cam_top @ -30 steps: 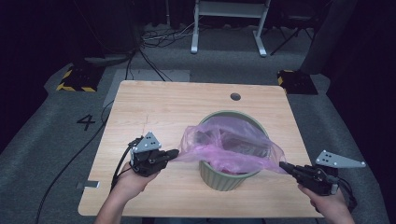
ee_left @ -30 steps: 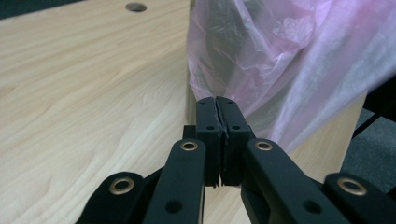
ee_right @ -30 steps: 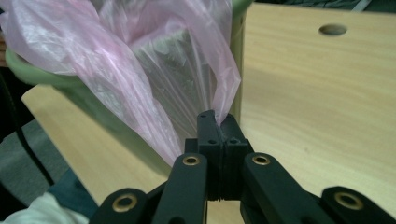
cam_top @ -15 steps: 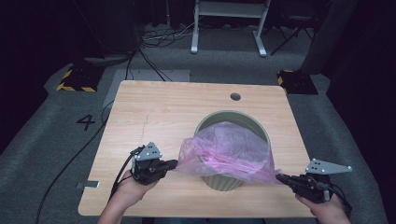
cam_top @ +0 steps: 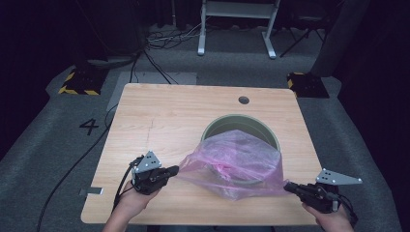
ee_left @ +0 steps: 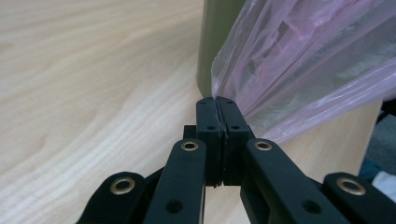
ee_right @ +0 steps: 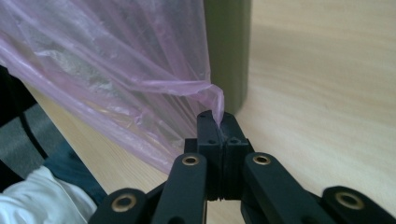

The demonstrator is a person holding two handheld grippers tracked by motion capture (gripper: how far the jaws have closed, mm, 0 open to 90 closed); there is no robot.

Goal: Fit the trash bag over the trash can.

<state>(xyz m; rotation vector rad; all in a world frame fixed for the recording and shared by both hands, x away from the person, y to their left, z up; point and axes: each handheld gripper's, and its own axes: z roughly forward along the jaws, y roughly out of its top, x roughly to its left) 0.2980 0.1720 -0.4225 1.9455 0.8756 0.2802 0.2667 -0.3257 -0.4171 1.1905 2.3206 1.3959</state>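
A: Left gripper (cam_top: 170, 170) is clamped on the bag (cam_top: 232, 164) edge, jaws pressed flat w/ film pinched between. Right gripper (cam_top: 289, 187) likewise, on the opposite edge.

B: Why is it held from both sides?

A: Prob. so the mouth is kept stretched wide; the bag is spread taut betw. the two, draped over the near rim of the bin (cam_top: 240, 126). Looks meant to be fitted as a liner.

B: And the bin?

A: Stood upright on the table (cam_top: 169, 121), right of centre. Its far rim is left uncovered.
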